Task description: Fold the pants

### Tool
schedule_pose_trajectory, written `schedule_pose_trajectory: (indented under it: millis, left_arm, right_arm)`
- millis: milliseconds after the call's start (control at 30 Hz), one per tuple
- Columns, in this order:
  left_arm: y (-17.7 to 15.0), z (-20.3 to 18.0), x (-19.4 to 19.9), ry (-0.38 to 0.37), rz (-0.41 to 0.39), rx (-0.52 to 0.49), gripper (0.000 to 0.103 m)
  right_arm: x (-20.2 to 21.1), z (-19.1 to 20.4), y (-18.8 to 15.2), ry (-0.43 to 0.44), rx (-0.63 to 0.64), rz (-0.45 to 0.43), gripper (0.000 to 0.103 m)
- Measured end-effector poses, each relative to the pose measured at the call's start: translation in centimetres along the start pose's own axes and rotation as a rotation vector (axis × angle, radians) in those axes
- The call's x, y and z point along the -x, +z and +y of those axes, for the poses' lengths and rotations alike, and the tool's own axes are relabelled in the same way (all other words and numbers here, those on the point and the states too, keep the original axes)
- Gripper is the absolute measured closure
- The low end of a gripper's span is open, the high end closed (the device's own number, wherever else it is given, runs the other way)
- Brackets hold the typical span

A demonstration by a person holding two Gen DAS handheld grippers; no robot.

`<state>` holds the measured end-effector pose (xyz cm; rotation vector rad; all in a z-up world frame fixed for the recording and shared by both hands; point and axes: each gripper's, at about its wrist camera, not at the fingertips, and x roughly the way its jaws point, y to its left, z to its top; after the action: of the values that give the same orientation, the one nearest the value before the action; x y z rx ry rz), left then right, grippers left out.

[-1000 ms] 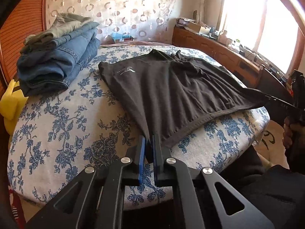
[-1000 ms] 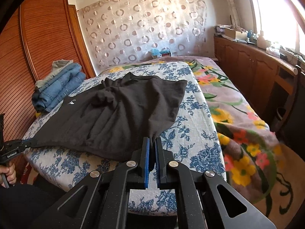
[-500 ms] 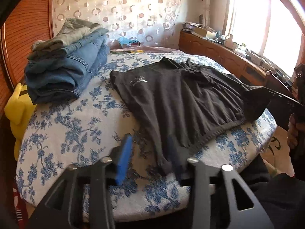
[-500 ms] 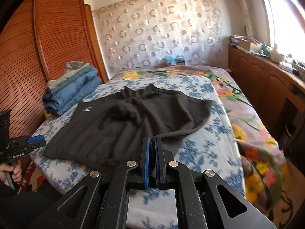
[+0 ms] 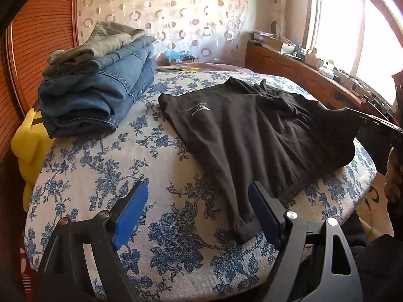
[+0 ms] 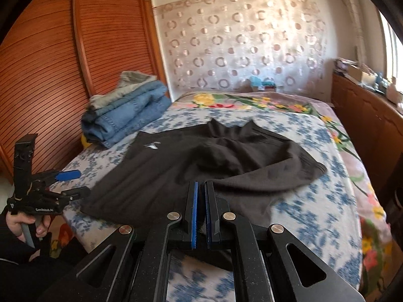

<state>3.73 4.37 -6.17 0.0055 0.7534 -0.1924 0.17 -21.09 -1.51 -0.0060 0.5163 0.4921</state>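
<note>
The left hand-held gripper [image 5: 199, 216] is opening wide. A second ago its blue pads were pinched shut on a corner of the black pants [image 5: 252, 136]. Now that corner lies loose on the bed [image 5: 100, 166], down between the two open pads [image 5: 131, 211], and nothing is squeezing it. So the left side has let go.

The right hand-held gripper [image 6: 200, 211] is shut tight on the other end of the pants. A fold of black cloth is caught between its pads and is pulled up a little off the bed. In the left view you can see this end lifted near the bed's edge, by the window side. It has been carried across since a second ago, and the cloth now curls over itself there.

The pants lie spread out on the blue flower bedcover, in the middle of the bed, with a small white mark on them facing up. A pile of folded jeans [image 5: 98, 95] sits well apart, near the wooden wardrobe [image 6: 50, 75].

I think one end is now set down and the right side is bringing its end over to make a fold. The fold does not look done yet, because the cloth is bunched and still held up.
</note>
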Motion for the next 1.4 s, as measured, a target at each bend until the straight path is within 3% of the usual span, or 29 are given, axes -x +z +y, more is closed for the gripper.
schedule_pose_trajectory:
  millis: [300, 400, 567, 667, 767, 900, 1200, 1400]
  left_arm:
    - [-0.1, 1.2, 0.7, 0.038, -0.011, 0.015, 0.021]
    - [-0.2, 1.8, 1.0, 0.047, -0.017, 0.024, 0.021]
    - [-0.4, 2.4, 1.1, 0.058, -0.017, 0.035, 0.021]
    - [-0.4, 2.4, 1.0, 0.057, -0.015, 0.034, 0.021]
    - [-0.2, 2.0, 0.7, 0.050, -0.014, 0.028, 0.021]
    - [0.4, 1.0, 0.5, 0.038, -0.031, 0.006, 0.021]
    - [1.9, -2.1, -0.5, -0.034, -0.046, -0.056, 0.021]
    - [2.3, -4.7, -2.0, -0.126, 0.000, -0.080, 0.035]
  right_arm:
    - [-3.9, 3.8, 1.8, 0.137, 0.077, 0.036, 0.098]
    - [-4.7, 4.8, 2.6, 0.219, 0.069, 0.053, 0.098]
    - [-5.6, 5.6, 2.9, 0.248, 0.104, 0.070, 0.098]
    - [-6.0, 5.2, 2.5, 0.201, 0.118, 0.085, 0.096]
    - [-5.8, 4.4, 2.7, 0.169, 0.106, 0.078, 0.088]
    - [-4.9, 3.2, 3.1, 0.103, 0.123, 0.045, 0.065]
    - [-4.2, -2.0, 1.2, -0.087, 0.051, 0.041, 0.064]
    - [-5.4, -4.8, -0.7, -0.174, -0.011, 0.086, 0.064]
